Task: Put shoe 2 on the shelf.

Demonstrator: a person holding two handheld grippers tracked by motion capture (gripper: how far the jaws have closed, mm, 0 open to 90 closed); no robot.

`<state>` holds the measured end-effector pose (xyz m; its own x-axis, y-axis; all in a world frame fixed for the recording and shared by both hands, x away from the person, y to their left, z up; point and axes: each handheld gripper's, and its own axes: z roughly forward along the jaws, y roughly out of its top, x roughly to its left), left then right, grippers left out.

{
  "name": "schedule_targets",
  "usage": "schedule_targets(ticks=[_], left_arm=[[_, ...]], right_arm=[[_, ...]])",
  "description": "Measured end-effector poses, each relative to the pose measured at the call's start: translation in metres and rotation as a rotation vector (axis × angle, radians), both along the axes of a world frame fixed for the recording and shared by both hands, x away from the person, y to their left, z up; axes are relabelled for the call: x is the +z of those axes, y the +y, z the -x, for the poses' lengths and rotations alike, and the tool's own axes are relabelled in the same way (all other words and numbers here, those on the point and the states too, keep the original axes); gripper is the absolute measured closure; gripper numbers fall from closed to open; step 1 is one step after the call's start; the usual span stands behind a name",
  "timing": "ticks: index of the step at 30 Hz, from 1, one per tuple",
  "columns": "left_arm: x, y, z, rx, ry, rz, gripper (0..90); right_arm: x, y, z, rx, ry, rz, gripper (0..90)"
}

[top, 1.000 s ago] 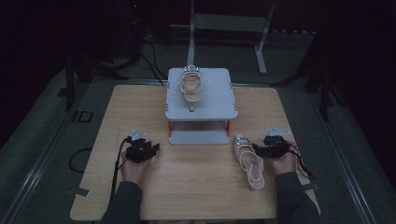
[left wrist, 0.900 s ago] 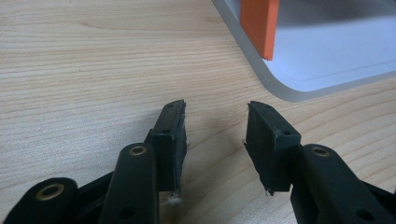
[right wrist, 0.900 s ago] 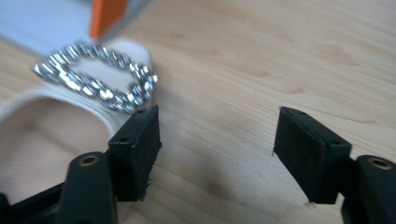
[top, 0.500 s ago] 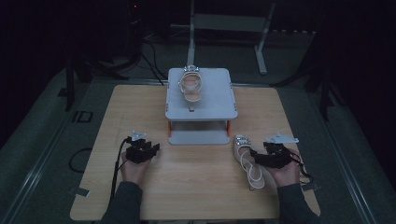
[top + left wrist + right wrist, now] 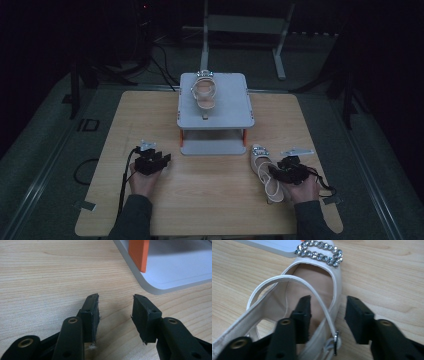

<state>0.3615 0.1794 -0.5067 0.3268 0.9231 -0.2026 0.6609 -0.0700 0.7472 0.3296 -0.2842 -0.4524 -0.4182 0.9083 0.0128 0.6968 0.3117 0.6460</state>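
A white strappy sandal [image 5: 265, 172] with a rhinestone buckle lies on the wooden table, toe toward the grey stand. My right gripper [image 5: 273, 172] reaches it from the right. In the right gripper view its jaws straddle the sandal's [image 5: 317, 290] side wall, one jaw inside the shoe and one outside. The right gripper [image 5: 328, 298] has just been closing, and a small gap still shows beside the outer jaw. A matching sandal [image 5: 205, 92] rests on top of the stand [image 5: 235, 110]. My left gripper [image 5: 161, 159] is open over bare wood [image 5: 115, 300], with nothing between its jaws.
The stand's lower shelf [image 5: 175, 272] and an orange leg [image 5: 138, 252] sit just ahead of the left gripper. The table [image 5: 210, 200] ends close behind both hands. A metal frame [image 5: 245, 25] stands on the dark floor beyond.
The right hand has slid back along the sandal toward the table's near edge, and its jaws have narrowed around the shoe's side. The left hand has stayed put.
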Motion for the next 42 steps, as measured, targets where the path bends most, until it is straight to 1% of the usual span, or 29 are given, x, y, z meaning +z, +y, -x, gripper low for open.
schedule_targets(ticks=[2,3,4,5,8,11,16,17,21,25,28,32,42], left_arm=[[0.000,0.000,0.000,0.000,0.000,-0.001,56.8],[0.000,0.000,0.000,-0.001,0.000,-0.001,56.8],[0.000,0.000,0.000,0.000,0.000,0.000,56.8],[0.000,0.000,0.000,-0.001,0.001,0.000,56.8],[0.000,0.000,0.000,-0.001,0.000,0.000,56.8],[0.000,0.000,0.000,0.000,0.001,0.000,56.8],[0.000,0.000,0.000,0.001,-0.001,0.003,56.8],[0.000,0.000,0.000,0.000,-0.001,0.003,56.8],[0.000,0.000,0.000,0.000,-0.003,-0.002,56.8],[-0.001,0.001,0.000,-0.001,-0.007,-0.002,56.8],[-0.001,0.001,0.000,-0.002,-0.014,-0.007,56.7],[-0.002,0.002,-0.001,-0.003,-0.016,0.001,56.4],[-0.002,0.002,-0.001,0.001,-0.014,0.011,56.2]], right_arm=[[-0.001,0.001,-0.001,0.012,0.025,0.005,65.4],[-0.001,0.002,-0.001,0.002,0.035,0.015,66.9],[-0.002,0.003,-0.002,-0.026,0.069,0.019,68.7],[-0.001,0.002,-0.002,-0.057,0.093,0.006,70.9],[0.002,0.002,-0.003,-0.106,0.140,-0.014,74.0],[0.002,0.002,-0.004,-0.150,0.163,-0.018,79.6],[0.005,0.004,-0.009,-0.194,0.213,-0.042,82.5],[0.006,0.004,-0.009,-0.196,0.215,-0.045,82.8],[0.006,0.000,-0.010,-0.209,0.224,-0.089,83.2],[0.009,-0.002,-0.011,-0.221,0.210,-0.128,83.3],[0.010,-0.002,-0.012,-0.232,0.196,-0.141,83.2],[0.013,-0.005,-0.015,-0.252,0.181,-0.162,83.2],[0.021,-0.010,-0.020,-0.272,0.154,-0.202,83.1]])
